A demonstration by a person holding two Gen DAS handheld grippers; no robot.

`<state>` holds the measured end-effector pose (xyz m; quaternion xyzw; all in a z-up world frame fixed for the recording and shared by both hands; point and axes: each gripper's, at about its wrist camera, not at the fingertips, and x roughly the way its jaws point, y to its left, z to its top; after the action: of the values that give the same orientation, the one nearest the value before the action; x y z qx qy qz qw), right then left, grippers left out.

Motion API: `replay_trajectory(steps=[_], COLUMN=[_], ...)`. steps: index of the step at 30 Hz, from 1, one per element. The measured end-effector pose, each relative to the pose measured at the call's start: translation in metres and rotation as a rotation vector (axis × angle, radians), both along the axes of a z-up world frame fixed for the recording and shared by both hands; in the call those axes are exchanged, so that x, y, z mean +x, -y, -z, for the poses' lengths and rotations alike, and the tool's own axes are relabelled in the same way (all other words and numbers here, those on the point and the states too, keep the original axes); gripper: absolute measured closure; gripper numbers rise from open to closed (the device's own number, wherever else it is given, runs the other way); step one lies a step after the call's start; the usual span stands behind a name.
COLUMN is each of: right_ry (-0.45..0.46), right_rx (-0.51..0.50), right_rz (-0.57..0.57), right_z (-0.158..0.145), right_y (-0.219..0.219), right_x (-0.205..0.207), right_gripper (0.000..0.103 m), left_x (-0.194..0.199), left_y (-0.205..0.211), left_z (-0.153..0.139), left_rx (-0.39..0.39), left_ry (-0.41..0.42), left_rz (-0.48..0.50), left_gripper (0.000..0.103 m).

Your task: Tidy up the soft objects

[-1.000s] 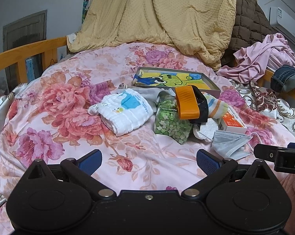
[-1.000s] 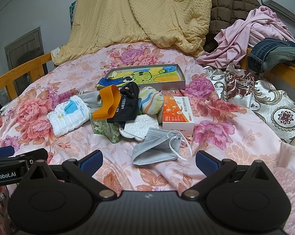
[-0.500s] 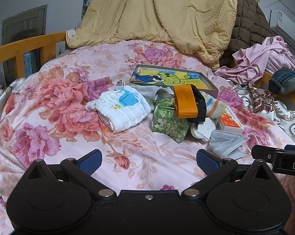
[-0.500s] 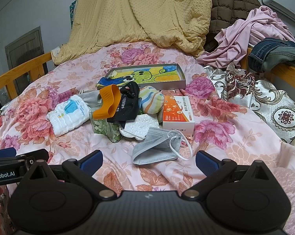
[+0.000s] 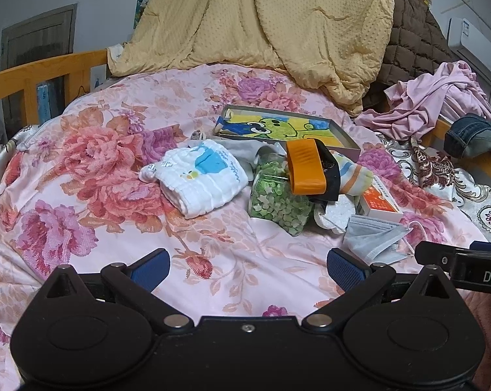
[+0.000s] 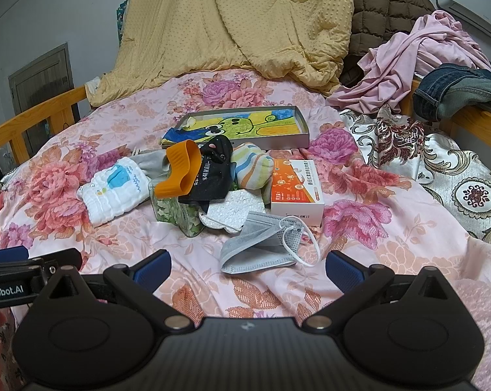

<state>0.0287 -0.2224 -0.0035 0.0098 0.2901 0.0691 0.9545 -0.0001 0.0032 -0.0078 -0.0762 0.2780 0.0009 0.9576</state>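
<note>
A pile of small items lies mid-bed on the floral sheet. It holds a folded white cloth with a blue whale [image 5: 202,179] [image 6: 115,189], a striped sock [image 5: 354,176] [image 6: 252,167], a black cloth [image 6: 213,176], a grey face mask [image 5: 374,239] [image 6: 261,244], a white foam pad [image 6: 232,210], an orange curved piece [image 5: 304,166] [image 6: 180,172] and a green-patterned bag [image 5: 278,200] [image 6: 174,210]. My left gripper [image 5: 247,265] is open, low over the sheet, well short of the pile. Beside it, my right gripper [image 6: 247,265] is open just before the mask.
A shallow tray with a cartoon drawing [image 5: 287,127] [image 6: 245,127] lies behind the pile, an orange-white box [image 6: 294,192] to its right. A yellow blanket [image 5: 261,22], pink clothes [image 6: 418,62] and jeans [image 6: 457,91] crowd the back. Wooden rails [image 5: 34,75] line both sides.
The left gripper's view has shifted slightly, with the pile sitting a little lower and closer. The right gripper has barely moved. Both stay open and the items are untouched.
</note>
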Motion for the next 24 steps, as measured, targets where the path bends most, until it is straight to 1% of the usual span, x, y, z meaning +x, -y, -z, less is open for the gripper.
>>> replay_trajectory(steps=[16,20,24], right_ry=[-0.002,-0.035,-0.094], right_rx=[-0.013,0.028,0.072], right_rz=[-0.006,-0.006,-0.009], right_z=[0.0,-0.004,-0.001], right_y=[-0.003,0.002,0.007], right_x=[-0.001,0.002,0.013], right_gripper=[0.0,0.0,0.0], left_x=[0.001,0.003,0.011], left_y=[-0.001,-0.002,-0.003], left_z=[-0.003,-0.002,0.001], left_rx=[-0.014,-0.024,-0.006], left_ry=[-0.005,0.0,0.004], left_rz=[0.012,0.029,0.047], left_gripper=[0.001,0.001,0.001])
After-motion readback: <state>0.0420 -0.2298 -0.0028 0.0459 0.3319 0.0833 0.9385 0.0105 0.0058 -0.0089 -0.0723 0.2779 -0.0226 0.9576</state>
